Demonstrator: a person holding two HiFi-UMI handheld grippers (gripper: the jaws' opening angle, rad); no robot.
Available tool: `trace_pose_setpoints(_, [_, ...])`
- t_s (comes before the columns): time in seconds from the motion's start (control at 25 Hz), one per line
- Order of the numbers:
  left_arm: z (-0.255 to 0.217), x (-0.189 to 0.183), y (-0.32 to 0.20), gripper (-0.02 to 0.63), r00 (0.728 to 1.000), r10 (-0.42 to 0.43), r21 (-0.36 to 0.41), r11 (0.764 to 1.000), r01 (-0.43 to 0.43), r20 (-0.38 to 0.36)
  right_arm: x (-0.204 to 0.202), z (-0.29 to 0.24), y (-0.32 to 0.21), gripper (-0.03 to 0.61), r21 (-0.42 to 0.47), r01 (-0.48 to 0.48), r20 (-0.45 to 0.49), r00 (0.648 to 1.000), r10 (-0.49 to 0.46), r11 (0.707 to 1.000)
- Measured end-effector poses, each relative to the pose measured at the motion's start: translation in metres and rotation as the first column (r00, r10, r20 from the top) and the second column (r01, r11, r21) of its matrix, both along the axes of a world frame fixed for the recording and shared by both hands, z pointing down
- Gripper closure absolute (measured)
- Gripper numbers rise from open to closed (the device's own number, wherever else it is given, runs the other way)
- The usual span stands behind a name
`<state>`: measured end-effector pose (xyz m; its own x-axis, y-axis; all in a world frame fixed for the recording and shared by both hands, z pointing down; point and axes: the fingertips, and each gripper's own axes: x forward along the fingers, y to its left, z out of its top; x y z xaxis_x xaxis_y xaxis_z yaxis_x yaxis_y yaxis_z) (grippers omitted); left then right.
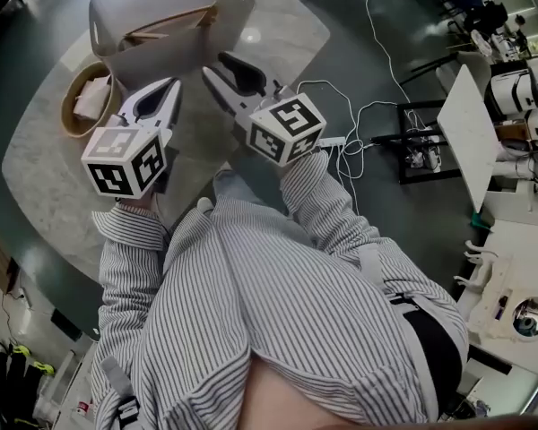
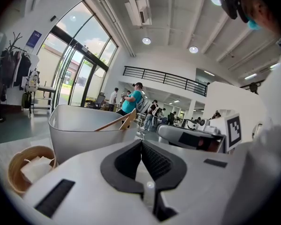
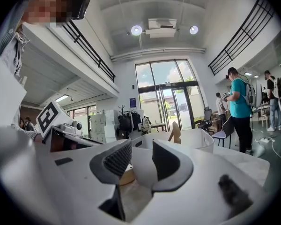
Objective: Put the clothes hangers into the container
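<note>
**Hanger in, both grippers empty**

A wooden hanger (image 1: 172, 25) lies tilted inside the white container (image 1: 242, 7), one end poking above the rim. The container stands on the round surface (image 1: 282, 34), just ahead of both grippers and clear of them. The left gripper (image 2: 141, 141) is clenched on nothing; the right gripper (image 3: 141, 150) is released and empty. A careless sweep could catch that raised end and drag the hanger out, or knock the small basket (image 1: 68, 119) beside the container.

We wear a long-sleeved shirt (image 1: 251, 303) with fine grey-and-white stripes. Our left gripper (image 1: 172, 86) and right gripper (image 1: 217, 66) are white shells with black ribbed pads, each bearing a black-and-white marker cube (image 1: 287, 128).
</note>
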<state>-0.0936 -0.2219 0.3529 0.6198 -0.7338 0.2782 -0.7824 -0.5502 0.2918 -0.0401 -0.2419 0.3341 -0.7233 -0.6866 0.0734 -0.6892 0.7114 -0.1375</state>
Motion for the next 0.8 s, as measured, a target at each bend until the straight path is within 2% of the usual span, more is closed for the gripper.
trace_pose_setpoints(0.24, [0.016,0.0,0.032,0.603,1.0,0.027,-0.025,0.999,-0.027,-0.004,-0.008,0.017,0.035,0.445,-0.033,-0.023,-0.043,0.999,0.021,0.999])
trace_pose_setpoints(0.44, [0.027,-0.002,0.048,0.603,1.0,0.026,-0.048,0.998,-0.027,-0.015,-0.015,0.027,0.058,0.491,-0.059,-0.009,-0.055,0.998,0.005,0.998])
trace_pose_setpoints(0.64, [0.029,0.001,0.053,0.603,1.0,0.009,-0.042,0.999,-0.01,-0.027,-0.016,0.031,0.074,0.534,-0.078,0.056,-0.026,0.998,-0.058,0.995])
trace_pose_setpoints(0.8, [0.033,0.004,0.053,0.603,0.999,-0.003,-0.052,0.999,0.002,-0.033,-0.02,0.038,0.078,0.558,-0.101,0.123,-0.041,0.991,-0.127,0.987])
